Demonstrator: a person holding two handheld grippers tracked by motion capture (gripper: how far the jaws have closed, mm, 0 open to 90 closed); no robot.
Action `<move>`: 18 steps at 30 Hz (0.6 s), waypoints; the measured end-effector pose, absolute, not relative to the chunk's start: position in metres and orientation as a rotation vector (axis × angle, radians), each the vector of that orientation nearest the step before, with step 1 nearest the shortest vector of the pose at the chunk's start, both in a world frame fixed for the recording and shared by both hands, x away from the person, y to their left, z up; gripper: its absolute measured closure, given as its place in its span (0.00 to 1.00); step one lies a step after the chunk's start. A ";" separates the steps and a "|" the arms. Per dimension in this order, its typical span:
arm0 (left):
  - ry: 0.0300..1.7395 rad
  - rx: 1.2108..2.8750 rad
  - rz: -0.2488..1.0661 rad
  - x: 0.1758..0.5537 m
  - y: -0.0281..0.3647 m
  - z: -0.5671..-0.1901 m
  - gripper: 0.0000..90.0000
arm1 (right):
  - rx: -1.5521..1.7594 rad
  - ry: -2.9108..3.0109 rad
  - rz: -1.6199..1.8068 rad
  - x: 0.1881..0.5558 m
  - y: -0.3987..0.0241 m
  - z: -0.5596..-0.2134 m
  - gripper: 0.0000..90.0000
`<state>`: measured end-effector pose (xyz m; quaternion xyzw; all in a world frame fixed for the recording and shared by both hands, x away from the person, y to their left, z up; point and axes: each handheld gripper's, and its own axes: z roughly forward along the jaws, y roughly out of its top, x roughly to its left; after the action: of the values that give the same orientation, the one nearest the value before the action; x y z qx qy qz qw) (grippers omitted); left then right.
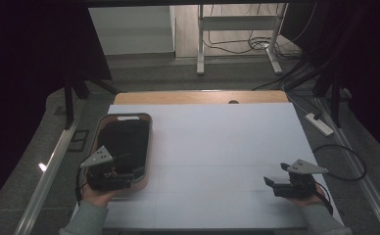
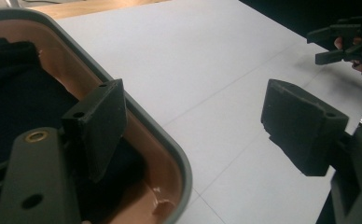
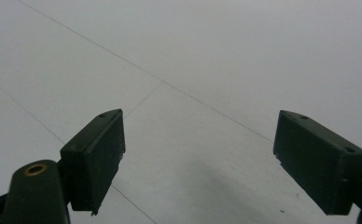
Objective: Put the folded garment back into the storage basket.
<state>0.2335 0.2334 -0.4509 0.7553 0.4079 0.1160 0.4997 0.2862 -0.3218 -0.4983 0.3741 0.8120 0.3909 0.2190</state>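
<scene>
A: In the high view we see the tray point(image 1: 148, 128), brown inside with a grey rim, at the left of the frame on the white desk point(image 1: 217, 147), with a dark folded cloth point(image 1: 125, 142) lying in it. Our left hand-held gripper point(image 1: 124, 172) hangs over the tray's near end, jaws spread and holding nothing. The right hand-held gripper point(image 1: 270, 182) sits low at the right, well apart from the tray, also spread wide and empty.

B: In the left gripper view one jaw stands inside the tray point(image 2: 170, 149) above the cloth point(image 2: 16, 102) and the other outside, over the bare desk point(image 2: 207, 74). That is our worry: if we close like this, we would likely clamp the rim, and a lift could tip or drag the whole tray.

A: Agreed. We would also judge that the dark cloth against black jaws in this dim light makes depth hard to read, so we might pinch only a loose fold that slips.

B: The right gripper view shows its two jaws wide apart over plain desk point(image 3: 216, 56). From there it cannot steady the tray if it slides.
</scene>
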 end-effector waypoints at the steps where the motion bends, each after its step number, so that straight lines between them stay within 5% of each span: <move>1: 0.983 1.831 0.275 0.232 0.232 -0.453 0.25 | 1.033 2.247 1.082 0.286 -0.322 -0.498 0.19; 18: 0.960 1.890 0.236 0.218 0.217 -0.470 0.23 | 1.007 2.207 1.127 0.284 -0.323 -0.494 0.19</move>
<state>0.2183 0.2169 -0.4702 0.7757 0.3941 0.0968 0.4833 0.2842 -0.3226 -0.4939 0.3663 0.8026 0.4100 0.2314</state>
